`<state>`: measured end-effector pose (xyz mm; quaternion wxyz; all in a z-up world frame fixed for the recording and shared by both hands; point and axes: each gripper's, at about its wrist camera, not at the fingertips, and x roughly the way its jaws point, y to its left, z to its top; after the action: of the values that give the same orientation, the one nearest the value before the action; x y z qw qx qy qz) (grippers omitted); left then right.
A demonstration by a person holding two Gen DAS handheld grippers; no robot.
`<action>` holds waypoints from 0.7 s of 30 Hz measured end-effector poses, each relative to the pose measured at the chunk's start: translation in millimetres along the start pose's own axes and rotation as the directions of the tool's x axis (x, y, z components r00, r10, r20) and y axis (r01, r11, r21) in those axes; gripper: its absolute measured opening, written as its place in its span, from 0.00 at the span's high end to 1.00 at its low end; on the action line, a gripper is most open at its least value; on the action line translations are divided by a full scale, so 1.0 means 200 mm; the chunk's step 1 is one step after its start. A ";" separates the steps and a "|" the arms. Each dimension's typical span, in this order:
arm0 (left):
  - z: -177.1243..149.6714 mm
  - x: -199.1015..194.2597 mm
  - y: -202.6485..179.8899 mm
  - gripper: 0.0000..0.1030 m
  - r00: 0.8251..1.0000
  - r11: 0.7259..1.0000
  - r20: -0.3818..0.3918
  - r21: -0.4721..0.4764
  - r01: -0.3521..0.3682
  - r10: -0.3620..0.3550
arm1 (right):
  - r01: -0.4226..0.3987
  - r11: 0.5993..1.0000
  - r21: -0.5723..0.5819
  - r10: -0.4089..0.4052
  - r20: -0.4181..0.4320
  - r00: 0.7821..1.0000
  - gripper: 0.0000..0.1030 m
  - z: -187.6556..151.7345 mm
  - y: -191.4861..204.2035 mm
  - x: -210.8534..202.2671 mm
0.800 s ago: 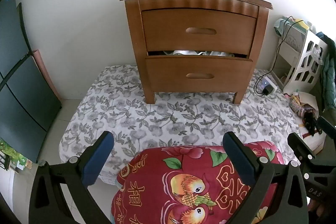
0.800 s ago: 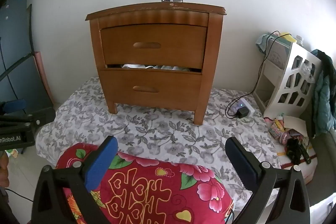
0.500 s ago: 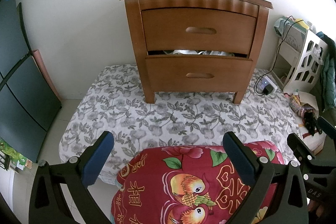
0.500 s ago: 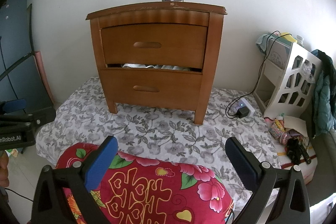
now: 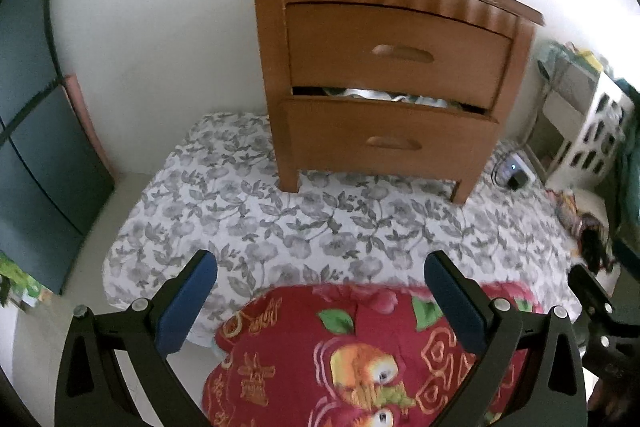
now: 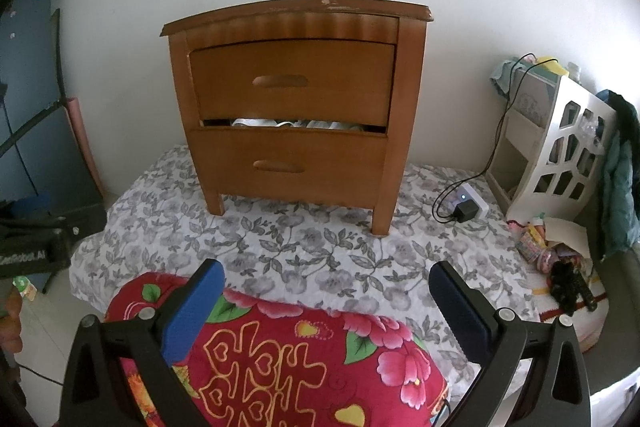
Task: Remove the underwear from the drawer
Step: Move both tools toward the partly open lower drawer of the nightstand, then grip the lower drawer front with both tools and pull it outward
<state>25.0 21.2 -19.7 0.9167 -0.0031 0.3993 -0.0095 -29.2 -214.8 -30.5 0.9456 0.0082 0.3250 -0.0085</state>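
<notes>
Blue-padded and spread wide with nothing between its fingers, the left gripper hangs well short of the nightstand; the right gripper is likewise apart and empty. Pale underwear shows in the slightly open lower drawer (handle untouched). Judging by this, the approach is in hand; next, pull that drawer wider.

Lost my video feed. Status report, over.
Left gripper and right gripper open, empty. Wooden nightstand's lower drawer ajar, pale fabric showing. Red floral cushion beneath.
</notes>
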 end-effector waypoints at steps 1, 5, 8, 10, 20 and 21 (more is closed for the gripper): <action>0.01 0.02 0.02 0.00 1.000 1.000 0.002 -0.015 0.016 -0.016 | -0.003 1.000 0.005 0.003 0.002 1.000 0.00 0.01 -0.02 0.02; 0.09 0.13 0.08 0.00 0.998 0.997 0.041 -0.050 0.054 -0.052 | -0.019 1.000 -0.003 0.019 -0.020 1.000 0.00 0.03 -0.08 0.14; 0.15 0.23 0.13 0.00 0.995 0.995 0.062 -0.062 0.082 -0.078 | -0.039 0.999 0.032 0.040 -0.039 0.998 0.00 0.05 -0.14 0.26; 0.19 0.30 0.17 0.00 0.991 0.991 0.087 -0.080 0.107 -0.100 | -0.044 0.998 0.045 0.046 -0.047 0.998 0.00 0.07 -0.18 0.35; 0.42 0.66 0.24 0.00 0.977 0.980 0.113 -0.054 0.190 -0.183 | -0.091 0.995 0.049 0.093 -0.036 0.995 0.00 0.23 -0.34 0.72; 0.44 0.69 0.24 0.00 0.975 0.980 0.113 -0.035 0.197 -0.192 | -0.100 0.994 0.047 0.101 -0.035 0.994 0.00 0.25 -0.35 0.75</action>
<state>184.0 65.7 -61.9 0.9315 -0.0637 0.3467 -0.0901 117.7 -286.8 -83.5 0.9382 0.0459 0.3415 0.0321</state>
